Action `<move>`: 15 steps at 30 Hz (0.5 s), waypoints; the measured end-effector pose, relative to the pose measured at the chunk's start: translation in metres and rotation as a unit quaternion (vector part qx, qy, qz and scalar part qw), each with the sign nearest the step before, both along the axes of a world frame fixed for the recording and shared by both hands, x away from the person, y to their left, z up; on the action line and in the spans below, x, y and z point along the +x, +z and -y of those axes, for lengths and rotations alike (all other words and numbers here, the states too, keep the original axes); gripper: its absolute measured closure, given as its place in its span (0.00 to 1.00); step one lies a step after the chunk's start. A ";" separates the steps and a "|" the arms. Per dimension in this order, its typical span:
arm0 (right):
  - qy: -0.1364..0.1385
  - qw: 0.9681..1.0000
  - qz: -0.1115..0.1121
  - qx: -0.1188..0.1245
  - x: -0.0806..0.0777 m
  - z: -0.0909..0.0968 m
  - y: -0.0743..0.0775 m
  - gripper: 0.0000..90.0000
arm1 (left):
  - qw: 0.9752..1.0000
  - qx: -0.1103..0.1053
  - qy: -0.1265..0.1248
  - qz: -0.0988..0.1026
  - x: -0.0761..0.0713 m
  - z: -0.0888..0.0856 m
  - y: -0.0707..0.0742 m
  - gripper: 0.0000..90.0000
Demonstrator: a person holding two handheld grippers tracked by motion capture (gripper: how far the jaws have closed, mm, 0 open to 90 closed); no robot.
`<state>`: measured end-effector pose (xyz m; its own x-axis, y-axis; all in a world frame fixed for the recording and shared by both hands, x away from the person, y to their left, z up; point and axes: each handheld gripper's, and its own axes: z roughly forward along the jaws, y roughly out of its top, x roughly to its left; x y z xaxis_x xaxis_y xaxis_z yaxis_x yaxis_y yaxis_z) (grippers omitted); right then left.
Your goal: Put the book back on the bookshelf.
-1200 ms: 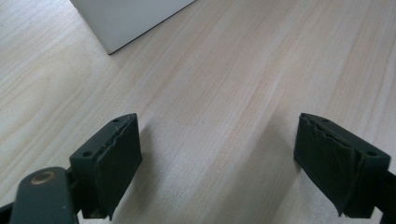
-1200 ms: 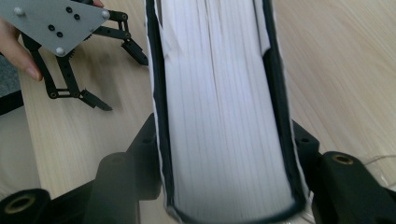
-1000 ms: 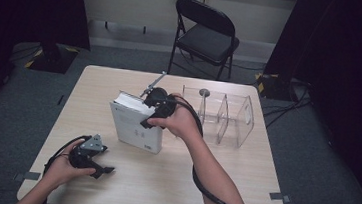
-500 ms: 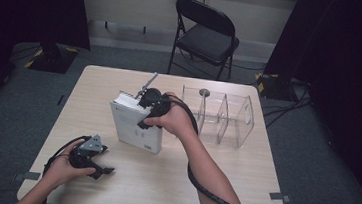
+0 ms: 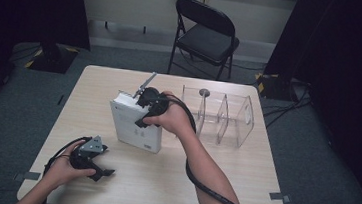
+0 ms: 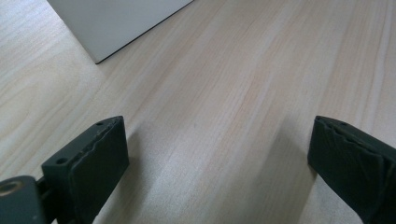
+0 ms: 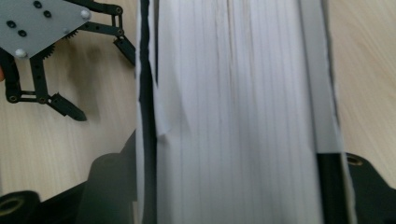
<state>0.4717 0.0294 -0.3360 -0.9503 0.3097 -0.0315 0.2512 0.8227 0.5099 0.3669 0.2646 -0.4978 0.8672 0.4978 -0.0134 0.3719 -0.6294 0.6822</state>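
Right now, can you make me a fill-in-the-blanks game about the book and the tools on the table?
1. The right tool is shut on the white ____.
2. Between the left tool's jaws there is bare ____.
3. The clear rack on the table is on the book's ____ side in the high view.
4. Behind the table stands a black ____.

Missing words: book; table; right; chair

The left claw (image 5: 96, 166), at seven o'clock in the high view, rests low with jaws spread wide (just been opening, nothing between them). The right claw (image 5: 144, 109), near centre, is clamped, forearm reaching from five o'clock.
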 end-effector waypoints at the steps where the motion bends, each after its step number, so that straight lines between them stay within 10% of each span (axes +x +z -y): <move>1: 0.000 1.000 0.000 0.000 0.000 0.000 0.000 0.46 | 1.000 0.000 0.000 0.000 0.000 0.000 0.000 0.05; 15: -0.019 0.999 -0.030 -0.003 -0.010 0.003 0.010 0.57 | 1.000 -0.005 -0.003 0.003 0.000 -0.001 -0.001 0.04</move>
